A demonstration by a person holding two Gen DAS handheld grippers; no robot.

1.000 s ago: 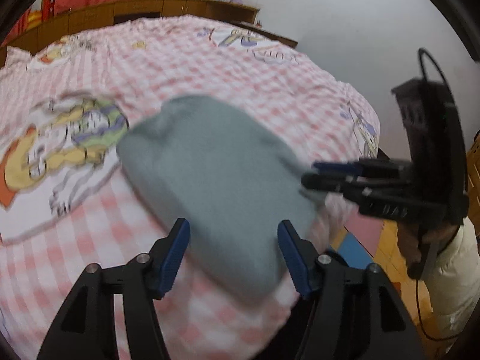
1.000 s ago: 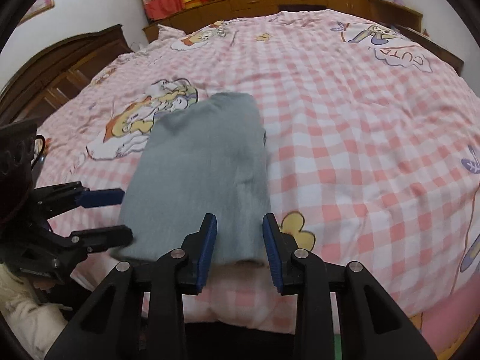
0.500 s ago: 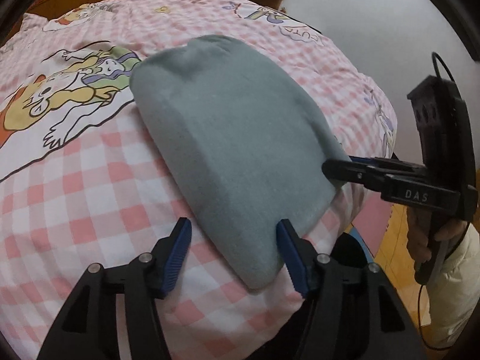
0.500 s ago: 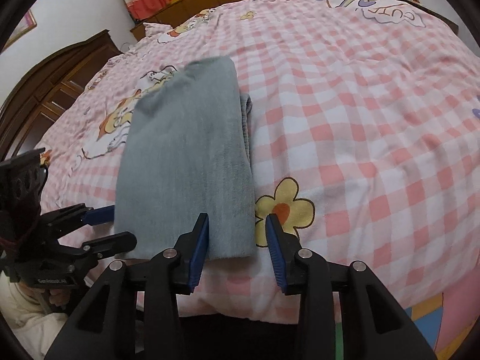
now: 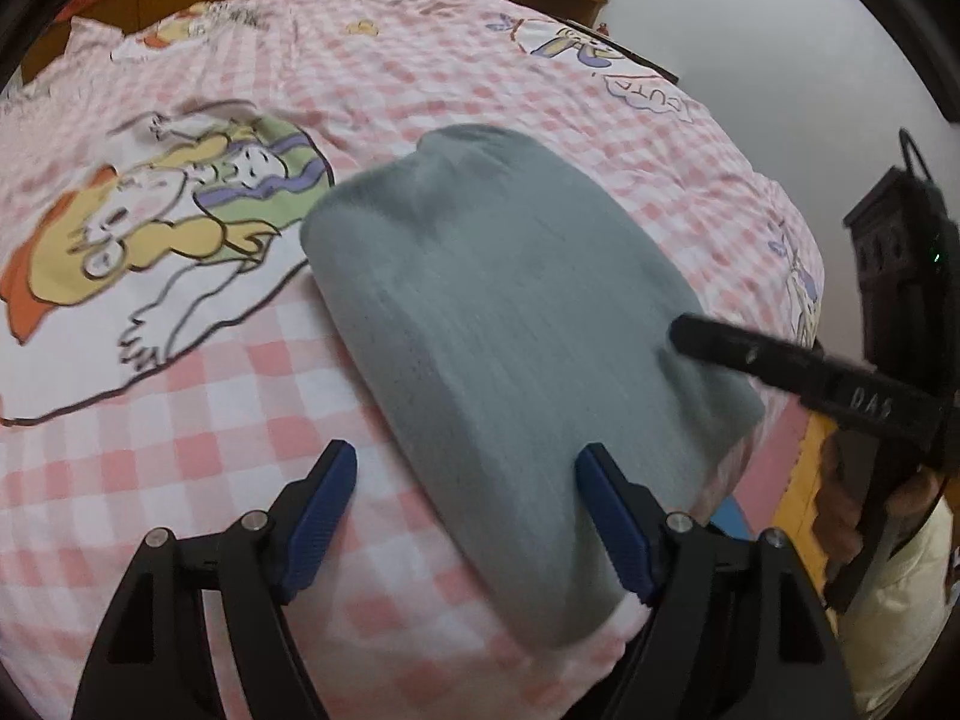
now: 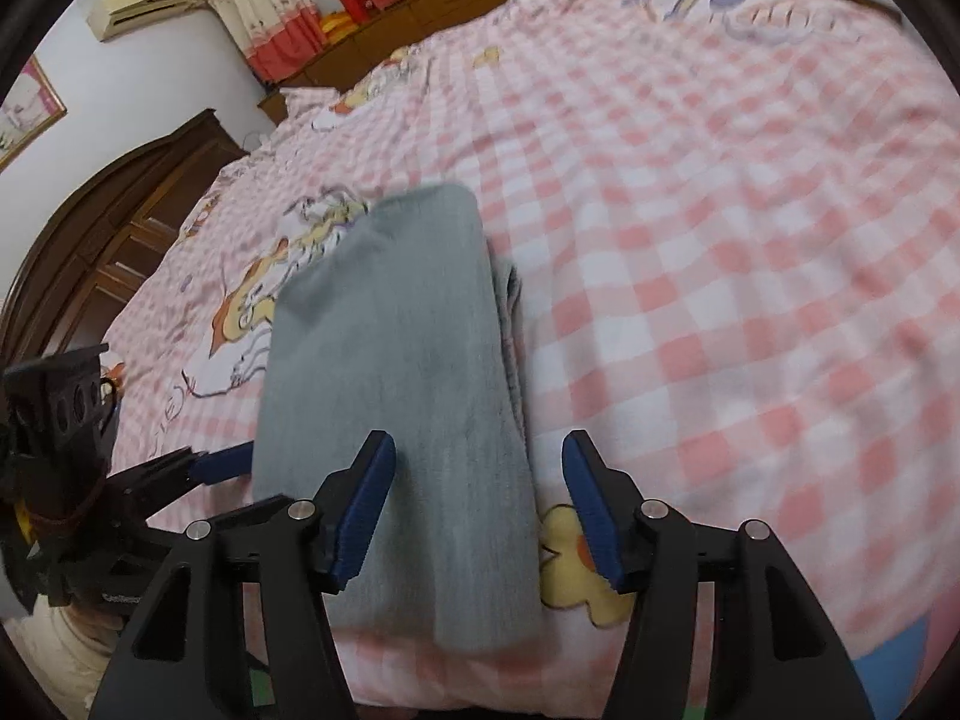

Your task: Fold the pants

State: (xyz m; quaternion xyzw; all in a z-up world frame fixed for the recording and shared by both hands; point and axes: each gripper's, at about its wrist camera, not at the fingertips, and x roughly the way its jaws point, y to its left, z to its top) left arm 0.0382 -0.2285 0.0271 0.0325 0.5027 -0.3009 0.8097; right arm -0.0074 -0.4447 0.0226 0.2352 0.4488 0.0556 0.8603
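Both grippers, left (image 5: 462, 516) and right (image 6: 477, 504), have spread their fingers wider and released; the pants (image 6: 396, 396) lie folded on the bed (image 6: 750, 240).

Left tool (image 5: 462, 492) jaws spread wide, right tool (image 6: 477, 492) likewise, both empty

Soft, even indoor light fills both views, moderately bright, with no glare and no hard shadows; its source does not show. Only a faint shade lies under the near edge of the grey pants (image 5: 510, 324) on the bed (image 5: 420, 78). Both views are smeared by motion blur: the checked pattern loses its edges, worst toward the far end of the bed in the right wrist view. The near blue fingers (image 6: 366, 504) stay sharper. The fisheye lens bends the bed into a dome and leaves a black ring at the corners.
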